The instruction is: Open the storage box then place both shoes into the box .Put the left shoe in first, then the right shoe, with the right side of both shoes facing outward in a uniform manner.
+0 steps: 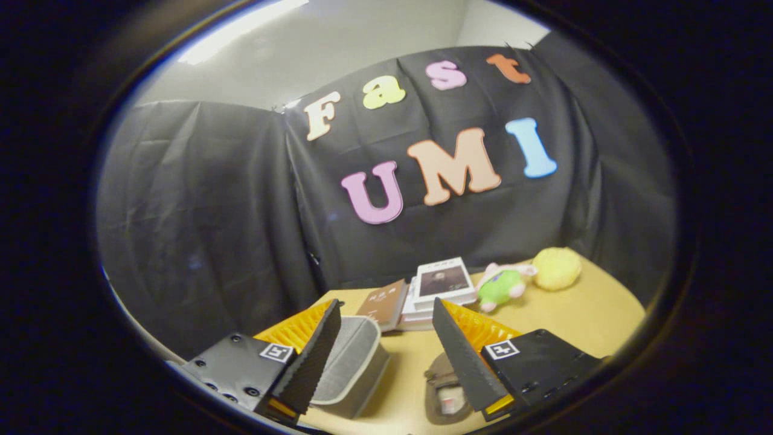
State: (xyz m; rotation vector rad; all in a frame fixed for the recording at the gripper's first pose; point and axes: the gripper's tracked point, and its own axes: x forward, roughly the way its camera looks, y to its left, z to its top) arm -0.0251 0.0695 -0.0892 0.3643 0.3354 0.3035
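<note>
My gripper [385,305] is open and held high over a tan table [580,320], nothing between its fingers. A grey fabric storage box [353,362] with a pale rim sits low, right beside the left finger [314,356] and partly hidden by it. I cannot tell whether its lid is open. A brownish-grey shoe [444,393] lies on the table against the inner side of the right finger [465,362], its opening facing up; the finger covers part of it.
Beyond the fingertips a stack of books [444,284] lies next to a brown book [383,302]. Further right sit a green and pink plush toy [504,284] and a yellow plush ball [555,267]. Black cloth walls close the table's back and left.
</note>
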